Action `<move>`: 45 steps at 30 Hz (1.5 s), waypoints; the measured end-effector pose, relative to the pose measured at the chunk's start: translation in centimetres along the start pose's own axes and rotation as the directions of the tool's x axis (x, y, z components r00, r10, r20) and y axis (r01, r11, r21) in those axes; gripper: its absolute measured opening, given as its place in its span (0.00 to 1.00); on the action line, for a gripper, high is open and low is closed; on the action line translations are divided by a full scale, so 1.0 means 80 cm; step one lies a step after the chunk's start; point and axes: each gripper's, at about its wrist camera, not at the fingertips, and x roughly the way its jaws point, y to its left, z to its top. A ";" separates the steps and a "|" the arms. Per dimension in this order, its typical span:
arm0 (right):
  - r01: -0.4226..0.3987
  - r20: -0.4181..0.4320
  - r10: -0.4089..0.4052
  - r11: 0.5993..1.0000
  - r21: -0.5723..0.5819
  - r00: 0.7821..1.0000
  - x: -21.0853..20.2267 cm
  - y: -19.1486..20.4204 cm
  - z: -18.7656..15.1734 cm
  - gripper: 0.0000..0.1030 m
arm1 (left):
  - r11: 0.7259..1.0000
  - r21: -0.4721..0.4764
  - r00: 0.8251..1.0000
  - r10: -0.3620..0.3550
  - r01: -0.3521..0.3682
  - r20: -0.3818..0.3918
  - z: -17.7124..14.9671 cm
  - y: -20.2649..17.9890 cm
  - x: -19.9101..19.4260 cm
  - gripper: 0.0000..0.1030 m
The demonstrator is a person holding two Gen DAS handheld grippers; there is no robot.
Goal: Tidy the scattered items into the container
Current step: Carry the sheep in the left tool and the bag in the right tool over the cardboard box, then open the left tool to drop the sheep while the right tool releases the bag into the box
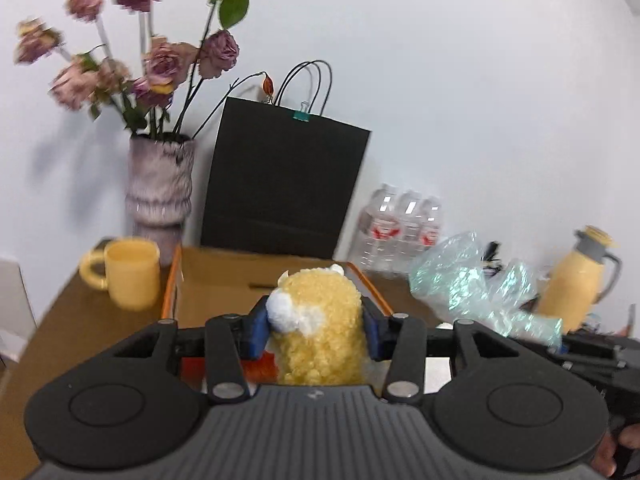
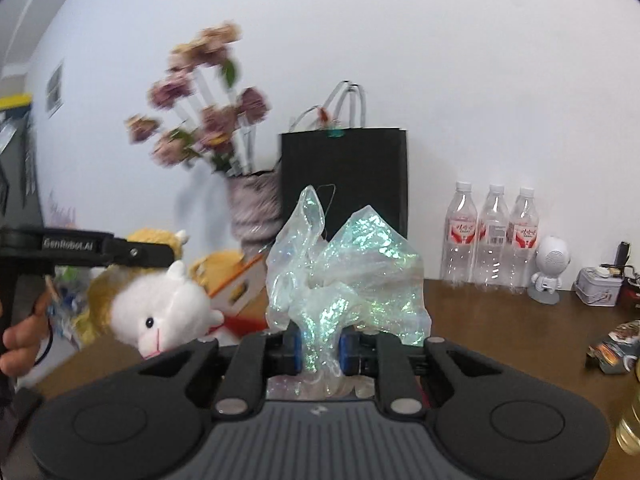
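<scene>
Left wrist view: the left gripper (image 1: 316, 326) has its blue pads clamped on either flank of a curly yellow plush alpaca with a white face (image 1: 316, 320), held clear of the table.
Container: an open brown cardboard box with an orange rim (image 1: 224, 276) lies just ahead of and below the toy, in front of a black paper carrier bag (image 1: 284, 176).
Right wrist view: the right gripper (image 2: 320, 346) is pinched tight on a crumpled iridescent cellophane bag (image 2: 344, 268), which billows above the jaws.
Position of the film bag: to the right of the box and near it, seen from the left camera.
Step in hand: by my reading, carrying both items over to the box.
Doing it well: bring the alpaca fully over the box's opening before letting go, low enough that it does not bounce out.
Order: drop the plush first; the light film would likely drift, so lower it well inside the walls.
Clearance: keep away from the yellow ceramic mug (image 1: 124, 276) and the mottled purple vase of dried roses (image 1: 160, 184) beside the box.
</scene>
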 end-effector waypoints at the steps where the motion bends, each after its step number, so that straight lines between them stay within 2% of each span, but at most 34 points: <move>1: 0.006 -0.006 -0.006 1.000 0.021 1.000 0.020 -0.009 0.013 0.15 | 1.000 -0.007 1.000 0.003 -0.003 -0.023 0.014 0.008 0.020 0.45; 4: -0.004 -0.065 0.010 0.996 0.088 0.998 0.096 -0.033 0.041 0.15 | 0.999 -0.014 0.994 0.041 -0.043 -0.105 0.043 0.032 0.089 0.45; 7: 0.004 -0.159 0.014 0.993 0.114 0.987 0.186 -0.049 0.054 0.16 | 0.996 -0.023 0.973 0.082 -0.090 -0.215 0.053 0.058 0.165 0.45; 10: 0.022 -0.269 0.010 0.993 0.117 0.963 0.268 -0.053 0.052 0.16 | 0.992 0.007 0.933 0.124 -0.130 -0.338 0.042 0.071 0.244 0.45; 14: 0.006 -0.386 0.049 0.990 0.142 0.921 0.351 -0.058 0.038 0.16 | 0.982 0.034 0.877 0.180 -0.184 -0.445 0.019 0.095 0.307 0.45; 15: 0.009 -0.417 0.052 0.990 0.142 0.908 0.365 -0.058 0.034 0.17 | 0.980 0.062 0.859 0.198 -0.191 -0.473 0.013 0.099 0.316 0.45; 16: 0.014 -0.449 0.050 0.990 0.139 0.892 0.378 -0.058 0.029 0.17 | 0.980 0.087 0.850 0.198 -0.178 -0.489 0.008 0.102 0.319 0.45; 19: -0.030 -0.513 0.087 0.993 0.118 0.854 0.392 -0.051 0.012 0.19 | 0.978 0.167 0.835 0.196 -0.127 -0.514 0.000 0.100 0.313 0.47; 21: -0.056 -0.563 0.136 0.986 0.158 0.815 0.403 -0.053 0.004 0.23 | 0.970 0.219 0.813 0.215 -0.110 -0.542 -0.001 0.095 0.310 0.49; 22: -0.052 -0.590 0.146 0.984 0.173 0.795 0.409 -0.054 0.001 0.28 | 0.964 0.245 0.798 0.228 -0.104 -0.558 -0.002 0.091 0.309 0.50; 24: -0.047 -0.646 0.158 0.982 0.185 0.747 0.420 -0.050 -0.008 0.34 | 0.965 0.243 0.785 0.223 -0.095 -0.578 -0.004 0.092 0.305 0.52; 27: -0.055 -0.662 0.179 0.978 0.204 0.728 0.417 -0.042 -0.007 0.52 | 0.977 0.195 0.785 0.190 -0.090 -0.589 -0.002 0.094 0.298 0.56; 28: -0.059 -0.664 0.187 0.976 0.212 0.724 0.414 -0.040 -0.006 0.60 | 0.980 0.178 0.784 0.182 -0.092 -0.594 0.000 0.094 0.296 0.62; 30: -0.070 -0.659 0.214 0.969 0.238 0.721 0.406 -0.039 0.002 0.62 | 0.987 0.126 0.789 0.155 -0.099 -0.594 0.008 0.098 0.294 0.71; 32: -0.053 -0.661 0.201 0.970 0.237 0.723 0.399 -0.040 0.010 0.67 | 0.989 0.102 0.800 0.148 -0.108 -0.582 0.017 0.100 0.286 0.72; 35: -0.027 -0.657 0.170 0.975 0.222 0.734 0.380 -0.045 0.024 0.76 | 0.987 0.085 0.824 0.162 -0.138 -0.544 0.033 0.102 0.261 0.79; 40: 0.015 -0.642 0.136 0.974 0.225 0.754 0.335 -0.076 0.045 0.81 | 0.990 0.091 0.834 0.142 -0.111 -0.533 0.035 0.093 0.218 0.81; 43: 0.011 -0.655 0.164 0.967 0.254 0.737 0.333 -0.084 0.038 0.82 | 0.990 0.103 0.833 0.133 -0.091 -0.537 0.022 0.084 0.199 0.80; 45: 0.021 -0.655 0.146 0.970 0.240 0.741 0.330 -0.084 0.029 0.82 | 0.990 0.102 0.828 0.136 -0.096 -0.544 0.005 0.087 0.198 0.76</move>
